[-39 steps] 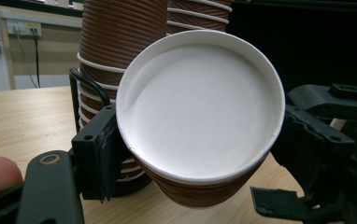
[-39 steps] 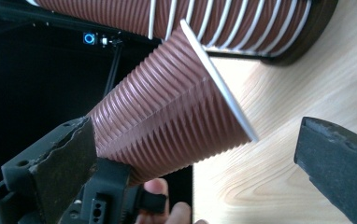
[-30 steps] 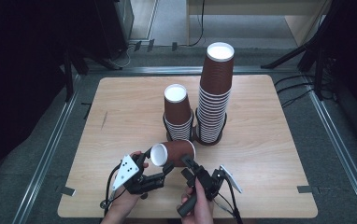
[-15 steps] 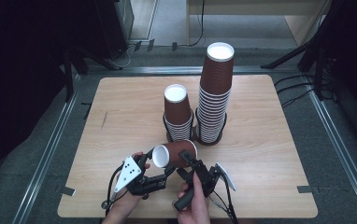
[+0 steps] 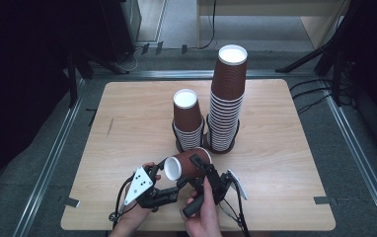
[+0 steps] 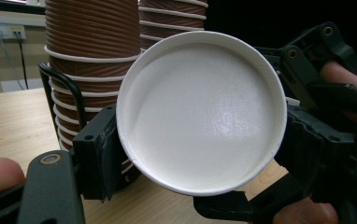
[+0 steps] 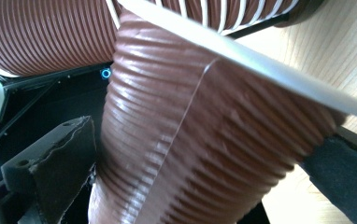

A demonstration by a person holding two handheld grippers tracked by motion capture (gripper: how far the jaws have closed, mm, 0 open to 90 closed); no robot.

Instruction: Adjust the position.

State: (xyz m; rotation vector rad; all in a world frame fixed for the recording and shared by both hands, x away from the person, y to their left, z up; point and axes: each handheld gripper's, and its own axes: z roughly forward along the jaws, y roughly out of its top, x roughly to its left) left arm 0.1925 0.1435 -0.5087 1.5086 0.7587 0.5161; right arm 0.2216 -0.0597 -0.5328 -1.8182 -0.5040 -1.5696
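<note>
Cup handling — both grippers engaged
Left gripper fingers are clamping the sideways cup's base end; right gripper fingers are gripping its ribbed wall, above the bench, near two cup stacks.

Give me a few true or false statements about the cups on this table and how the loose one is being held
1. Two stacks of brown ribbed cups stand on the wooden table, the right stack taller than the left stack. True.
2. The loose cup stands upright on the table. False: it lies on its side, lifted between the grippers.
3. The left gripper is shut on the loose cup near its white bottom. True.
4. The right gripper is over by the far table edge. False: it is at the loose cup, with a jaw on either side of the ribbed wall.
5. The loose cup is blue. False: it is brown.
</note>
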